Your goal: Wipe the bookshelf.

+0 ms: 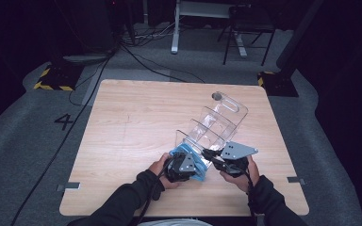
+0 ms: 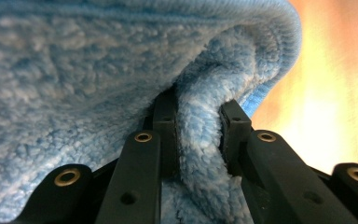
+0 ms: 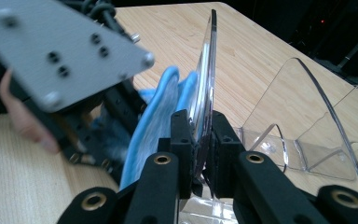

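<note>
Fleecy blue cloth [image 2: 200, 154] is pinched as a fold in my left claw [image 2: 198, 119], jaws pressed onto it, and I hold it against the near panel of the clear rack [image 1: 217, 125], low at the table's [image 1: 132, 117] near edge. My right claw [image 3: 200, 135] is clamped on that same panel's edge, pads on either face, steadying it upright. To wipe well, I judge I should keep the right grip firm and still, lay the cloth flat on the panel and stroke along it with light, even pressure, so the thin plastic neither flexes nor slides on the wood. Pushing toward the steadying claw rather than away should keep the rack from tipping. Counting: one cloth, one rack with several curved dividers whose exact number I cannot tell, two claws, one table.
</note>
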Motion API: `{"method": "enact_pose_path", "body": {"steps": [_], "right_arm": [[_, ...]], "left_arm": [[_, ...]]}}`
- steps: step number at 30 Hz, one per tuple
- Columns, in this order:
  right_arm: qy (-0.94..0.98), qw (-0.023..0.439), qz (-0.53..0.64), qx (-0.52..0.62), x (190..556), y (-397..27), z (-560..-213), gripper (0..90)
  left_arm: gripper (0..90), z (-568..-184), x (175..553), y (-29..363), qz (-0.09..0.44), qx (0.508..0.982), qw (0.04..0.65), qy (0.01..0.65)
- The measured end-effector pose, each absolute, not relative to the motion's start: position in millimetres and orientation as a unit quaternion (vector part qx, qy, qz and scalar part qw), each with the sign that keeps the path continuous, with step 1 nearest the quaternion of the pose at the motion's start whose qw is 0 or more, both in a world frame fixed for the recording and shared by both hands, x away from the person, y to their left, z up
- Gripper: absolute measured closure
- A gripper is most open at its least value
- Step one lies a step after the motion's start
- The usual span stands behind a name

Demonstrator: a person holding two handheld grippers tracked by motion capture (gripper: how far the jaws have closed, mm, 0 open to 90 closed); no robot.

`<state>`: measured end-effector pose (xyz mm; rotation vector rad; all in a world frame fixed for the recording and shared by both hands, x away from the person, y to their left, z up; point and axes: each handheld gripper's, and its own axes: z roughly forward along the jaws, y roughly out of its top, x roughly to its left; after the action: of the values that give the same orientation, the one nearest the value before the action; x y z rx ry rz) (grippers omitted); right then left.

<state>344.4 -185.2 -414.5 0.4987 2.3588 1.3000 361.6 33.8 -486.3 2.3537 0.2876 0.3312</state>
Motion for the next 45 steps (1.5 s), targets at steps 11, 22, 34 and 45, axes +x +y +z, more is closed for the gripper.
{"method": "enact_pose_path", "body": {"steps": [11, 22, 34, 45], "right_arm": [[0.844, 0.199, 0.465, 0.179, 344, -185, -414, 83.0], [0.843, 0.199, 0.466, 0.181, 345, -185, -415, 82.8], [0.843, 0.200, 0.466, 0.179, 345, -185, -415, 82.9], [0.843, 0.202, 0.466, 0.177, 344, -185, -415, 83.0]], "left_arm": [[74.6, -474, 385, 72, 0.164, 0.901, 0.359, 0.179], [74.6, -432, 381, 93, 0.216, 0.846, 0.438, 0.214], [74.6, -419, 354, 68, 0.216, 0.841, 0.480, 0.124], [74.4, -443, 343, 39, 0.163, 0.879, 0.446, 0.046]]}}
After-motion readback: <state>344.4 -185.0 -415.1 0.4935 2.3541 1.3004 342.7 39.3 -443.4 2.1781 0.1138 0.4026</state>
